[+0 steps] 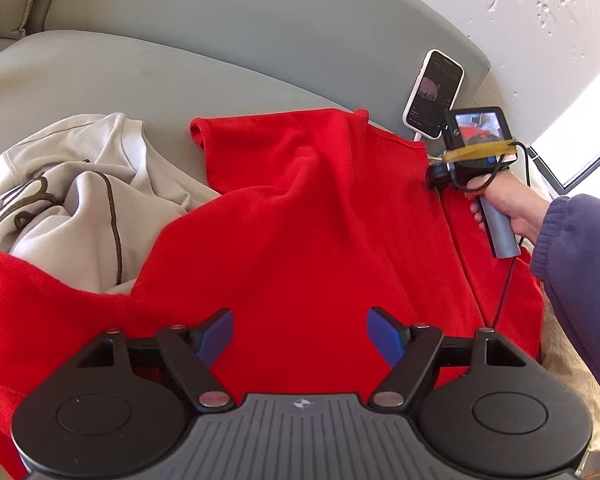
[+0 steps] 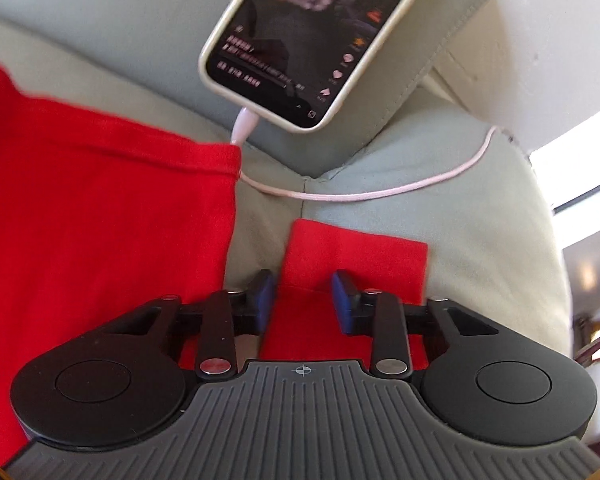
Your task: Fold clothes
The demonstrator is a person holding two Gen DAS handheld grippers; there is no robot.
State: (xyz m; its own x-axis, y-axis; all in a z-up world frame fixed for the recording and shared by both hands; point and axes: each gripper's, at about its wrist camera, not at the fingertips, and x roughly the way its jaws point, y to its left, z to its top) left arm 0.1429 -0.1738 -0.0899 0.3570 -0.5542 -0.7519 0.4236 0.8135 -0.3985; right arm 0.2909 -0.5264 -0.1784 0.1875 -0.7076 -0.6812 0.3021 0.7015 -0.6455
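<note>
Two hand-held grippers were in play over a red garment spread across a grey sofa. The left hand-held gripper was held wide open just above the red cloth, with nothing pinched. The right hand-held gripper was parted only a little, with a red sleeve lying between its blue pads; whether the pads were actually pressing the cloth couldn't be told, a gap was visible on both sides.

To do this step well, the sleeve should probably be pinched near its cuff edge through both layers, then carried across the body so the fold line stays straight. Care would be needed around the pink charging cable and the phone just ahead of the right hand-held gripper, since either could get snagged.

The garment's long axis seemed to run away from the left hand-held gripper toward the sofa back. The sleeve pointed forward from the right hand-held gripper. A beige garment was bunched up off to the left, partly under the red one.
</note>
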